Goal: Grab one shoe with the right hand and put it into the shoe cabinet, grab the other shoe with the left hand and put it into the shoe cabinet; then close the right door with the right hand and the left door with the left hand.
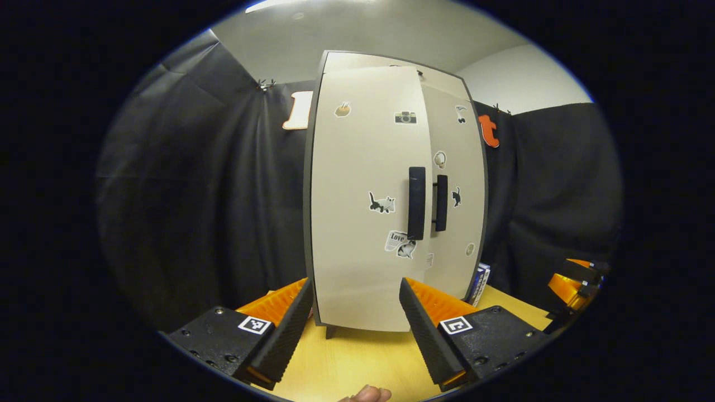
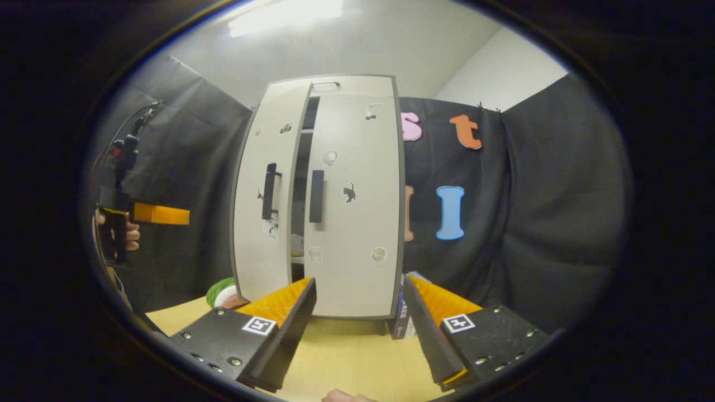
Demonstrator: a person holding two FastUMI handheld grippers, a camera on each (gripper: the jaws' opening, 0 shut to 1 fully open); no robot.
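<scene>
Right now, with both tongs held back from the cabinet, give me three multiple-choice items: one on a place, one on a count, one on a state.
1. Where does the shoe cabinet stand?
A. on the wooden table
B. on the floor
C. on a wall shelf

2. How many black handles does the cabinet front carry?
A. one
B. two
C. four

3. How does the left door stand?
A. fully shut
C. swung wide open
B. nearly shut, with a dark gap left beside the right door

Answers:
1 A: its foot rests on the tabletop.
2 B: one handle on the left door and one on the right door.
3 B: the right gripper view shows a dark slit between the doors, with shelves inside.

The left tongs and right tongs both stand open, holding nothing.
</scene>
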